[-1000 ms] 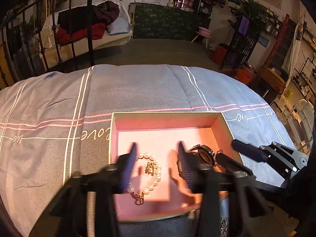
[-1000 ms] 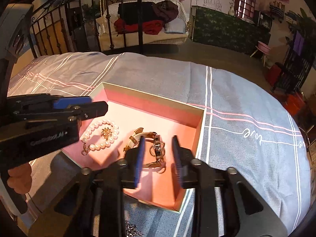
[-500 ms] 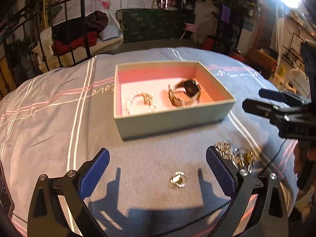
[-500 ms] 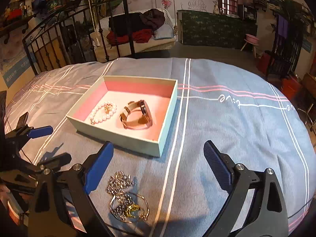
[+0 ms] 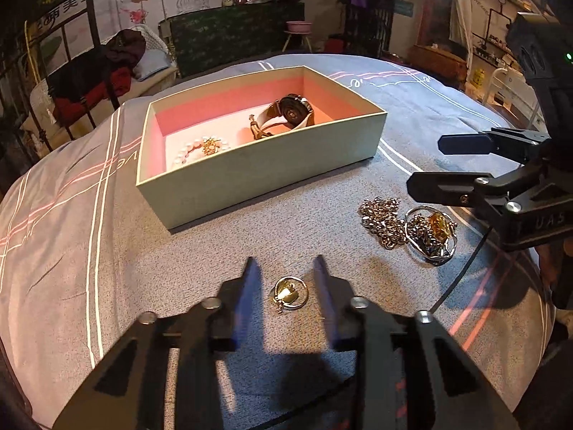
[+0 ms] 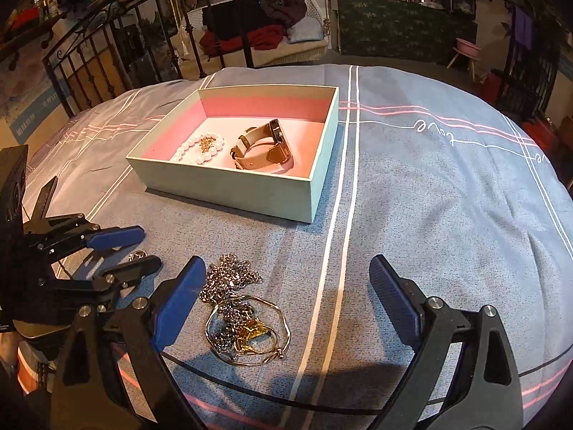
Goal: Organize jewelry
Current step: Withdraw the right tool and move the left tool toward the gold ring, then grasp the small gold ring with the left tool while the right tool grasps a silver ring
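Since a second ago both grippers have pulled back out of the box (image 5: 258, 175) to the bedspread, where the left gripper (image 5: 284, 283), its jaws just closing but not yet touching, flanks a small ring (image 5: 289, 294) that could skid aside, while the right gripper (image 6: 286, 304), spread wide, hovers over tangled chains (image 6: 236, 308).

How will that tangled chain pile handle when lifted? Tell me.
The chain pile is probably limp: its loose links sprawl flat on the bedspread. It may lift unevenly and trail, because a thin hoop lies tangled in it. Likely light.
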A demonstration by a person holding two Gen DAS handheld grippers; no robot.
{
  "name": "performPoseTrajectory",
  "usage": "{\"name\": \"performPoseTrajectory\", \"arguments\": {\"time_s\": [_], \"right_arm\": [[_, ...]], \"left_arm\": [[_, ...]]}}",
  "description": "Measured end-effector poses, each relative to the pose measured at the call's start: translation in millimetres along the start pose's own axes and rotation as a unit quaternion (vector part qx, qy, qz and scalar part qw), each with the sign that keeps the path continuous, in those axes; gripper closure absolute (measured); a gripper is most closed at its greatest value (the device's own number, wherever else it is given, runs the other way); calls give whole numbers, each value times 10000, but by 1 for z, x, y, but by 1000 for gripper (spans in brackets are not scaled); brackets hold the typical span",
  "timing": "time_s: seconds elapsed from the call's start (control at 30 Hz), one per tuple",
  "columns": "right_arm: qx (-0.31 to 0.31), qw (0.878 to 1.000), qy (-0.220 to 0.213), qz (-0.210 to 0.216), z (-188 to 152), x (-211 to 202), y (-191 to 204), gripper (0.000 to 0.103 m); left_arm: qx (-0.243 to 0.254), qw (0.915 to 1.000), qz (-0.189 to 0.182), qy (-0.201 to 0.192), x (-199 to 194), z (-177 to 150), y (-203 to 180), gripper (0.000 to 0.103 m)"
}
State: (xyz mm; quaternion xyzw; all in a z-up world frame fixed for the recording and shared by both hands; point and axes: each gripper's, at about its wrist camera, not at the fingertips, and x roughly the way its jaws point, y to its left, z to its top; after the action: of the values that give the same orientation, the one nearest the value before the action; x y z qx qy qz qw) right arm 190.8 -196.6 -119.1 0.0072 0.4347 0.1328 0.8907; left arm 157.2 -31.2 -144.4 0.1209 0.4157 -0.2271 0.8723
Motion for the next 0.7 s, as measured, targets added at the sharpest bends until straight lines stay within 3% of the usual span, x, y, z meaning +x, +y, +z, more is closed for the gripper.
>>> {"name": "performPoseTrajectory", "arguments": {"time_s": [0.13, 0.37, 0.7], "right_arm": [[-78, 9999, -1, 71, 4, -2, 8, 11], [-447, 9985, 90, 297, 5, 2, 36, 11], [-976, 9924, 384, 650, -3, 18, 78, 11]], "left_arm": [[103, 9999, -12, -112, -4, -2, -4, 100], [-681, 9962, -329, -426, -22, 8, 28, 100], [-1106, 9903, -554, -636, -37, 14, 46, 100]]}}
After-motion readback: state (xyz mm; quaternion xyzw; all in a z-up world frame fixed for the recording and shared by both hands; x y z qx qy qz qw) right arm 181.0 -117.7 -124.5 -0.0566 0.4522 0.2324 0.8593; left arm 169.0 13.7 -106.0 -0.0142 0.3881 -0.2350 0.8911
